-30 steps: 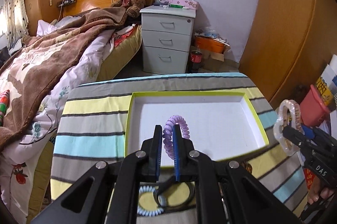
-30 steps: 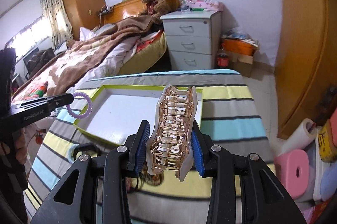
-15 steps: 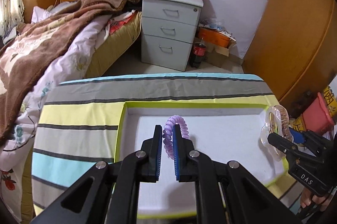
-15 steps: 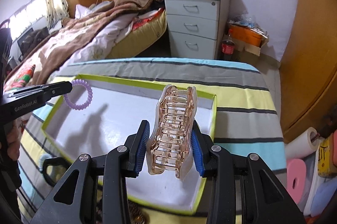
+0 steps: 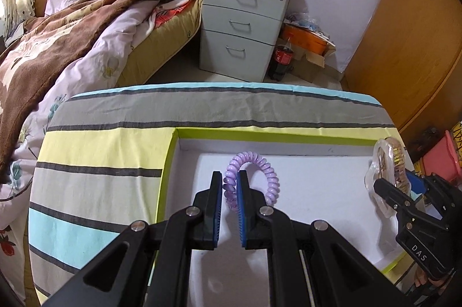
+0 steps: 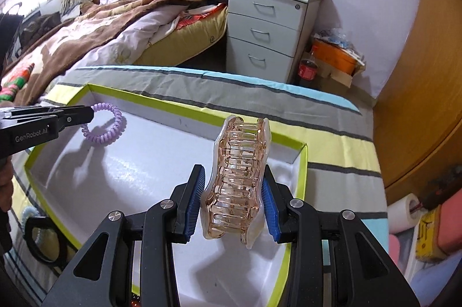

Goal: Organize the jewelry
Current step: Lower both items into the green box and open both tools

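White tray (image 6: 300, 162), lime rim, on striped cloth (image 5: 101, 151). Right gripper (image 6: 232, 198) clamps translucent pink claw clip (image 6: 238, 185) upright over tray's right end. Left gripper (image 5: 230, 193) pinches lilac spiral hair tie (image 5: 260, 177) above tray. Both are farther over the tray than 1 s ago.

We hold a hair tie (image 5: 251, 180) left and a hair claw (image 6: 238, 181) right above the tray (image 6: 184, 111) on the tabletop (image 5: 104, 145); nightstand (image 5: 244, 24) behind.
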The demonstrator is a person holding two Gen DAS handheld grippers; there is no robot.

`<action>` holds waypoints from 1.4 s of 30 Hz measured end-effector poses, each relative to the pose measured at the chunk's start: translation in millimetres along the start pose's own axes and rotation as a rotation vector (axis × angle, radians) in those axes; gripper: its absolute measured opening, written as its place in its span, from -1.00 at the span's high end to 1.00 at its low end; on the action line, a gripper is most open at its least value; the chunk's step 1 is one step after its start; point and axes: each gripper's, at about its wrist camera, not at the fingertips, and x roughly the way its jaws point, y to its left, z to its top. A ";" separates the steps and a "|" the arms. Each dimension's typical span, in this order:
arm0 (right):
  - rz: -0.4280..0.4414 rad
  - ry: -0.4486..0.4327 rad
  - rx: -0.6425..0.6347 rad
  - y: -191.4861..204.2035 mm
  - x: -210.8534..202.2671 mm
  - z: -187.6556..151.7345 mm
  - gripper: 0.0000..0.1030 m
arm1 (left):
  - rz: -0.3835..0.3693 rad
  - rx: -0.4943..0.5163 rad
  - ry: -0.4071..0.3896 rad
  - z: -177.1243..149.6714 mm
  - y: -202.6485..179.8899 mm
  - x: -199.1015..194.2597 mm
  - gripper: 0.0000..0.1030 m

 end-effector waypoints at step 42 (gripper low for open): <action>0.085 -0.134 0.162 -21.1 -60.9 -25.5 -0.04 | -0.017 -0.043 -0.046 -24.9 3.1 -46.0 -0.05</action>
